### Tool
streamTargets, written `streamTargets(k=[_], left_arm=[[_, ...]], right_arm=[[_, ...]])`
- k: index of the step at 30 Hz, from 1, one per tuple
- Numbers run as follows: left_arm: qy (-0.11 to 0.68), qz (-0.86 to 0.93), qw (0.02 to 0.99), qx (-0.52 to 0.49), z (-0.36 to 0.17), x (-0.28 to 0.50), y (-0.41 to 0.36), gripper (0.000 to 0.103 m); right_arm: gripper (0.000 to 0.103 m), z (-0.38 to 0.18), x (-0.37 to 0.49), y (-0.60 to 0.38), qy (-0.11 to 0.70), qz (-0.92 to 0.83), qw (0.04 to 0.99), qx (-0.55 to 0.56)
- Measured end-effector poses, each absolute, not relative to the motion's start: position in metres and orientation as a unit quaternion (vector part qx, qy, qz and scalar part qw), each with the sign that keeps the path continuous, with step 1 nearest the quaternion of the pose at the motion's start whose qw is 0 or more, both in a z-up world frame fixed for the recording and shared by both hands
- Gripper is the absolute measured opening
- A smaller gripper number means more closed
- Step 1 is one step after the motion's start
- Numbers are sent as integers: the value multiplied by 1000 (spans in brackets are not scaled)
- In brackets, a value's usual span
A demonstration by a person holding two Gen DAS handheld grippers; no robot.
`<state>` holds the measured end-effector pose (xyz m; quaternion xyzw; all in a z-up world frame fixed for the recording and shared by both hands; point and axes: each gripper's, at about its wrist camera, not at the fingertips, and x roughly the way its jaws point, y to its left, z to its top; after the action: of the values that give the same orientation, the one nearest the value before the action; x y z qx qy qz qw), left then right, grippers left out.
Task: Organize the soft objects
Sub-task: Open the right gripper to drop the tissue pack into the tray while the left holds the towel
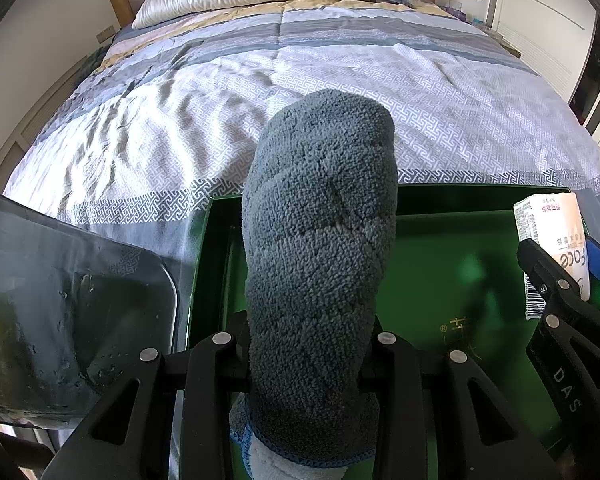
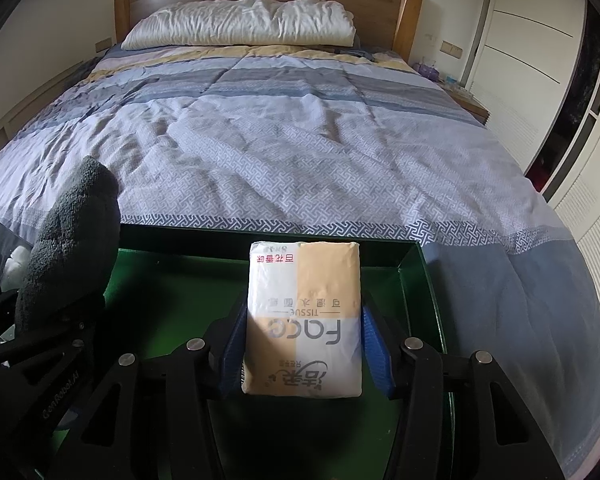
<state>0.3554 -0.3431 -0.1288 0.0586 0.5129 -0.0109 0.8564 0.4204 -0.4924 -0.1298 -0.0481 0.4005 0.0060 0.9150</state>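
Left wrist view: left tool pinching blue-grey towel roll, long axis pointing straight ahead, over green tray. Tray's far rim beyond roll tip; bed past it. Grey bin left of tray.

Right wrist view: right tool pinching tissue pack, long axis forward, above tray's right half. Towel roll at tray's left side; open tray floor between, room for both, likely.

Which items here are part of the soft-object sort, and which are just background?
In the job: blue-grey microfibre towel in left gripper; tissue pack in right gripper; green box beneath both.

Lying about: patterned quilt, white pillow, clear plastic lid.
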Motion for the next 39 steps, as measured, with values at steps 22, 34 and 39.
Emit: streamTargets(k=[22,34,39], left_arm=[[511,-23,858,47,-125,352,-341,35],[488,-18,871,54,-113,350,-342,71],[485,-20,873,53,-111,348,-342,72]], right_arm=[[82,-120,415,-494,387,3,921,-43],[86,-110,411,-498,379,-5,925,-39],[88,-104,407,-498,374,-9,926,-46]])
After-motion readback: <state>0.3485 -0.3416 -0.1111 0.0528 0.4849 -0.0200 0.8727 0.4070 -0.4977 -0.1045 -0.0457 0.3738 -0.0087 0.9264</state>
